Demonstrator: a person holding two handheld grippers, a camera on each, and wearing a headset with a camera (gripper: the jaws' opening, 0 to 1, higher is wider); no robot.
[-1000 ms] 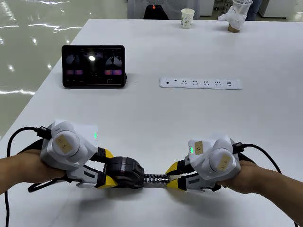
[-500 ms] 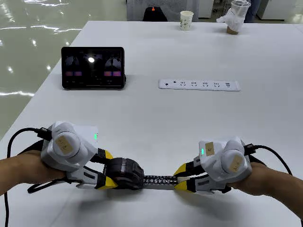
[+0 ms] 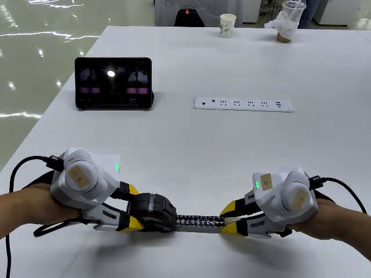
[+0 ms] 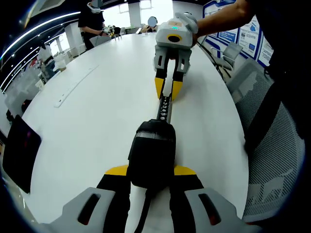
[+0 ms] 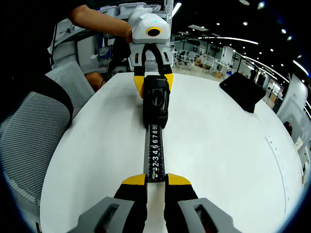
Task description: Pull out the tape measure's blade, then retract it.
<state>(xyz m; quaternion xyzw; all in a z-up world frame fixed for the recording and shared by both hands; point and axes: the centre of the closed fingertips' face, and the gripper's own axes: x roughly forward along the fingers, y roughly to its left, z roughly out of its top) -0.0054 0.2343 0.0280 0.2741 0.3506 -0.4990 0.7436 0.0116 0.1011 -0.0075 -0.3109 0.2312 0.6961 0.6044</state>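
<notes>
While the pull-out appears to be the step in hand, the head view shows the tape measure lying low on the white table, near its front edge. The left gripper has its jaws clamped on the black case. The right gripper has its jaws pinched on the end of the blade. A short run of numbered blade spans the gap between them. A tablet and a power strip sit well apart, further up the table.

In the left gripper view, the case sits squarely between the yellow-tipped jaws, held by its sides, and the blade runs straight ahead to the other gripper.

In the right gripper view, the jaws are together on the blade's tip, and the printed digits lead up to the case held by the left gripper.

Only a little blade is out, so I judge the task to be early. The next move calls for drawing the right gripper straight away from the case, in line with the blade, while the left holds the case firm. Retracting calls for a controlled return, since a spring-driven blade could snap back.
</notes>
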